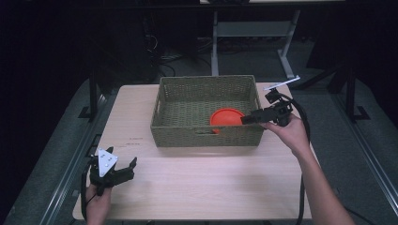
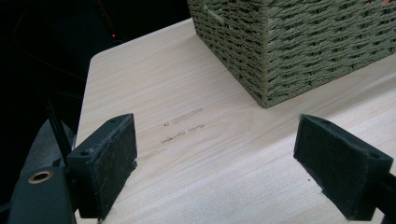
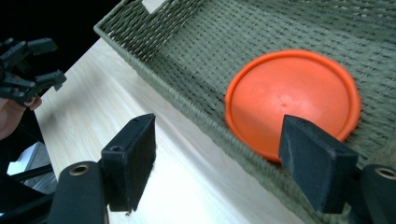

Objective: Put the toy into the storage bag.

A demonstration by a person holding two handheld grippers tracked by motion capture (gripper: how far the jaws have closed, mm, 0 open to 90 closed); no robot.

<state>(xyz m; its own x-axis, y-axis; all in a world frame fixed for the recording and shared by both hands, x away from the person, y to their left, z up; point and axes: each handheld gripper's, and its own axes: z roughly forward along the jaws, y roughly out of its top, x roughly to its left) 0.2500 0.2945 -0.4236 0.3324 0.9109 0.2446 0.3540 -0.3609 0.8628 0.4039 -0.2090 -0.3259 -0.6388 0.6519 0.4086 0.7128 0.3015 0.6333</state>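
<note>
Listing by size, largest first.

Table (image 1: 197, 187): pale wood-grain rectangular top, bare over its near half.

Basket (image 1: 206, 136): olive-green woven rectangular basket with handle slots, standing toward the far edge of the table, roughly centred between the left and right edges.

Disc (image 1: 226, 117): flat round orange plastic disc with a raised rim, lying on the basket floor in the near-right corner of the basket, its edge close against the near wall. In the right gripper view the disc (image 3: 292, 100) lies flat, with nothing gripping it.

Right gripper (image 1: 248, 119): held at the basket's right wall, tips over the rim beside the disc. Fingers (image 3: 133, 161) stand wide apart, nothing between them; one finger is over the table outside the basket, the other over the disc's edge.

Left gripper (image 1: 127, 169): near the table's near-left corner, well apart from the basket. Fingers (image 2: 105, 161) wide, holding nothing.

Handling note, as judgement: the disc looks delivered. To finish the release well, keep the fingers spread, lift clear of the woven rim before drawing back, and avoid snagging the wall or nudging the disc.
</note>
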